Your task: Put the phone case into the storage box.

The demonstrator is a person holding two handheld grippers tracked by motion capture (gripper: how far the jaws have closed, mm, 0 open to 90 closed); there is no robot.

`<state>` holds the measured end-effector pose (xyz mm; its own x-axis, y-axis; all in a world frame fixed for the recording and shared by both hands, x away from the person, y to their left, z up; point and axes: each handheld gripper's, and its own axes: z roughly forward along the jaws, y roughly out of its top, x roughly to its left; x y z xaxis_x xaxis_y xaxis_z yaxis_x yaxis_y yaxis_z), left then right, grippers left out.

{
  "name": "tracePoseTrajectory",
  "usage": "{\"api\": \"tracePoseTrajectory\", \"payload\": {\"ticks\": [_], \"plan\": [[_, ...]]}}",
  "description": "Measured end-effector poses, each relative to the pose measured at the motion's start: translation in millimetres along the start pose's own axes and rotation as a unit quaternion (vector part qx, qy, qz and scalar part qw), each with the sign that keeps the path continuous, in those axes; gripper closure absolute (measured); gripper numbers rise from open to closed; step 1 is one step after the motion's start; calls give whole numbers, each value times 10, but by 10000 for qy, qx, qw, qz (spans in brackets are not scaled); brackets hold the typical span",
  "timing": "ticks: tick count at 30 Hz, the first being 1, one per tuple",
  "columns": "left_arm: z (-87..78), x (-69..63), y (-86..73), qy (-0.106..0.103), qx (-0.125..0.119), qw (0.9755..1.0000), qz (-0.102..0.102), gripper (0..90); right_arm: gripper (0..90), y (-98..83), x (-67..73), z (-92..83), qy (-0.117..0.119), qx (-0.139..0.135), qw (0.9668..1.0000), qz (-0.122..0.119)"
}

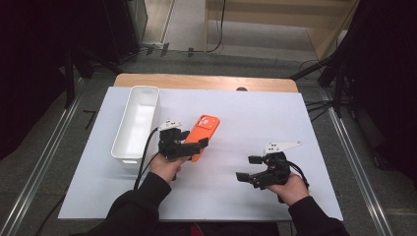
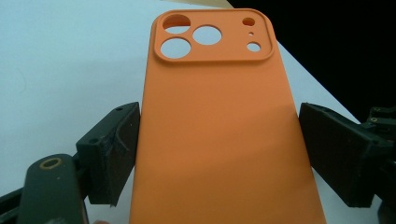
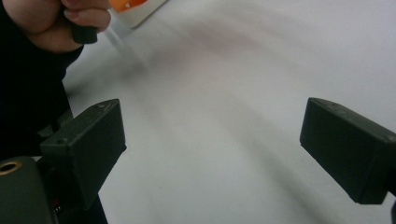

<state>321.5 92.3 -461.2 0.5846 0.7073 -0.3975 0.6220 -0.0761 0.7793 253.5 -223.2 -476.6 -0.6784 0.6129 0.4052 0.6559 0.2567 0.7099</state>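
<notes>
An orange phone case lies back up on the white sheet, its camera cut-outs at the far end. My left gripper is at its near end. In the left gripper view the case sits between the two black jaws, and both pads press its long edges, so my left gripper is shut on it. My right gripper hovers to the right over bare sheet. In its own view my right gripper is wide open with nothing between the jaws.
A long white bin stands left of the case, with nothing inside that I can see. The white sheet covers a wooden table. Dark stands and cables flank the table on the floor.
</notes>
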Motion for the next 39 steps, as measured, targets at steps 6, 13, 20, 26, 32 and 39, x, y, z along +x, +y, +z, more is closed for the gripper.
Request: {"api": "tracePoseTrajectory", "payload": {"ticks": [6,13,20,26,32,39], "plan": [[-3,4,-90,92,-183,9997,-150,159,58,63,-7,39,20,-25,10000,-27],[14,-6,-141,172,-333,9991,-204,159,58,116,-10,69,9,-80,10000,-1],[73,-6,-86,162,-480,9987,-102,159,58,166,0,53,-76,-257,9995,153],[92,3,-62,196,-606,9979,-126,159,58,232,19,63,-144,-379,9988,288],[113,24,-45,235,-671,9974,-126,159,58,295,13,118,-264,-435,9979,389],[127,22,-34,228,-700,9971,-166,159,58,407,32,156,-425,-427,9974,382]]}}
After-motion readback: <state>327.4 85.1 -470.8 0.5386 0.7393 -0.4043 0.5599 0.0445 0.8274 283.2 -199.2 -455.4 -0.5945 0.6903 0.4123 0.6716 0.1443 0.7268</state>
